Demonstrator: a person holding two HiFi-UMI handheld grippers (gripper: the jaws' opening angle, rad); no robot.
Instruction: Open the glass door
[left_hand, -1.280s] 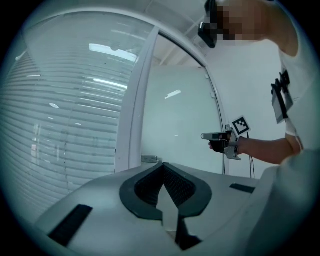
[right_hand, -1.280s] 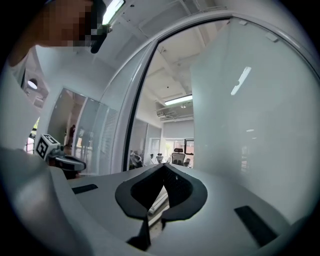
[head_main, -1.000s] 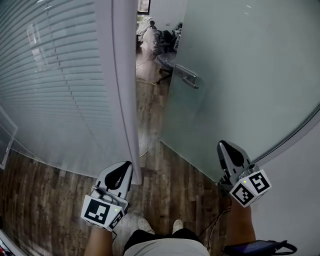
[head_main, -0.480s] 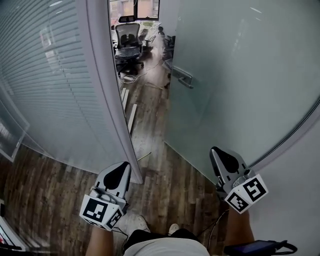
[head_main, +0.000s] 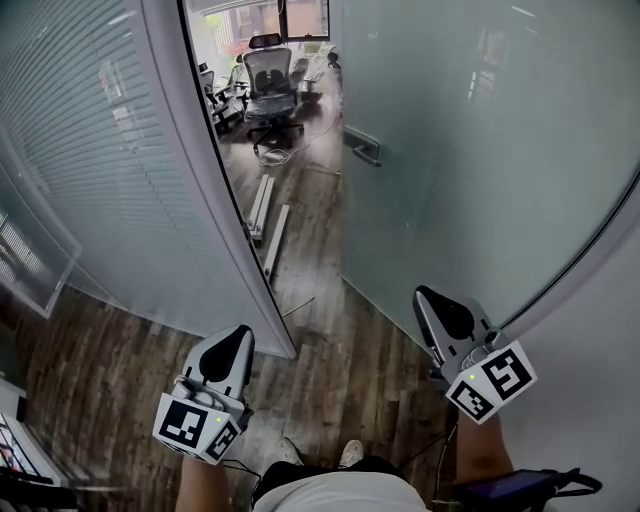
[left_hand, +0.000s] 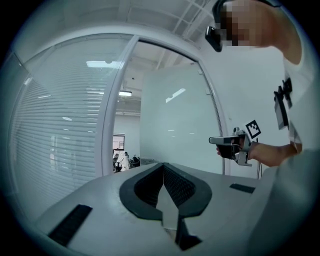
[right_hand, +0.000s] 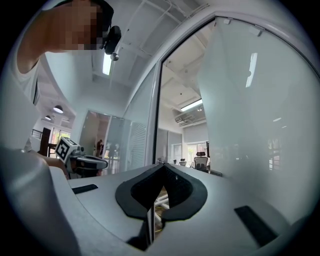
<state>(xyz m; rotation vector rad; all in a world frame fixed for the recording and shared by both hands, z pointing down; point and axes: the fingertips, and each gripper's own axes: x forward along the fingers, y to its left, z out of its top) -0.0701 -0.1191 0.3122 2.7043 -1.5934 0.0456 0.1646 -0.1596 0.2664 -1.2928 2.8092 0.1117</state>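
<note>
The frosted glass door (head_main: 480, 150) stands swung open into the room, its metal handle (head_main: 364, 146) on the far side of the gap. My left gripper (head_main: 239, 333) is low beside the white door frame post (head_main: 205, 190), shut with nothing in it. My right gripper (head_main: 424, 296) sits close to the door's lower near edge, also shut and empty; I cannot tell whether it touches the glass. In the left gripper view the pads (left_hand: 172, 182) meet at the tip of the left gripper (left_hand: 163, 166). In the right gripper view the right gripper (right_hand: 162, 165) points through the doorway along the glass door (right_hand: 250, 125).
A glass wall with blinds (head_main: 80, 150) fills the left. Beyond the doorway are an office chair (head_main: 270, 80) and white strips lying on the wooden floor (head_main: 268, 215). A white wall (head_main: 590, 380) borders the right. The person's feet (head_main: 345, 455) show at the bottom.
The gap between frame post and door has widened, and the room with the chair has come into view. Both grippers stay shut and empty at the bottom of the head view.
</note>
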